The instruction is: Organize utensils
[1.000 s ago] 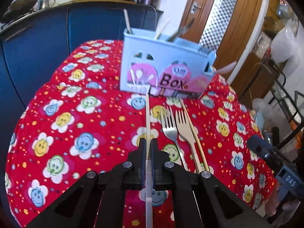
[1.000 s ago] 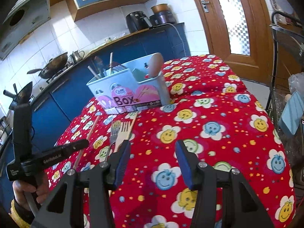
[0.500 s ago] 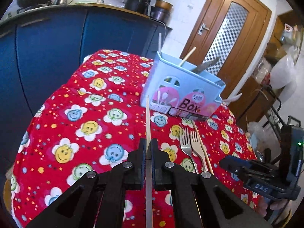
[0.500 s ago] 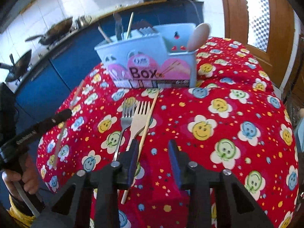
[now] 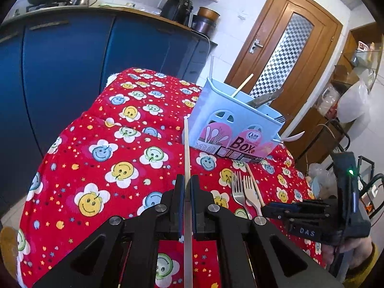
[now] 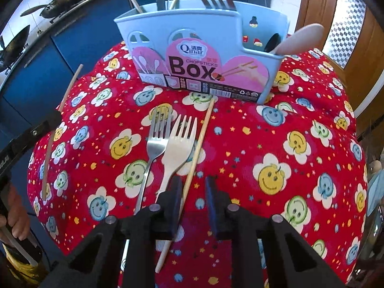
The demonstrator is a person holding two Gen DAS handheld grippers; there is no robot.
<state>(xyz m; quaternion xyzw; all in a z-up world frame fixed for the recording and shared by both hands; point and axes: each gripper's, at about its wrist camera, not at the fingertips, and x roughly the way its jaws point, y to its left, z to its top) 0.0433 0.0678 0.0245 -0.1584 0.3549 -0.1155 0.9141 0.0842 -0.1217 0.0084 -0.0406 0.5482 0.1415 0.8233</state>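
Red smiley-flower tablecloth [image 6: 276, 144], pale-blue box [image 6: 192, 31] with pink label

The held chopstick [image 5: 188, 192] runs off the bottom edge of the left wrist view, so its rear end is unseen; the lower ends of the utensils standing in the blue box [image 6: 201, 48] are hidden behind its front wall — knife and fork tops are cut by the top edge. The metal fork [image 6: 153, 144] and pale fork [image 6: 177, 144] handles vanish under the right gripper [image 6: 192, 192]; the small print under "Box" is unreadable.
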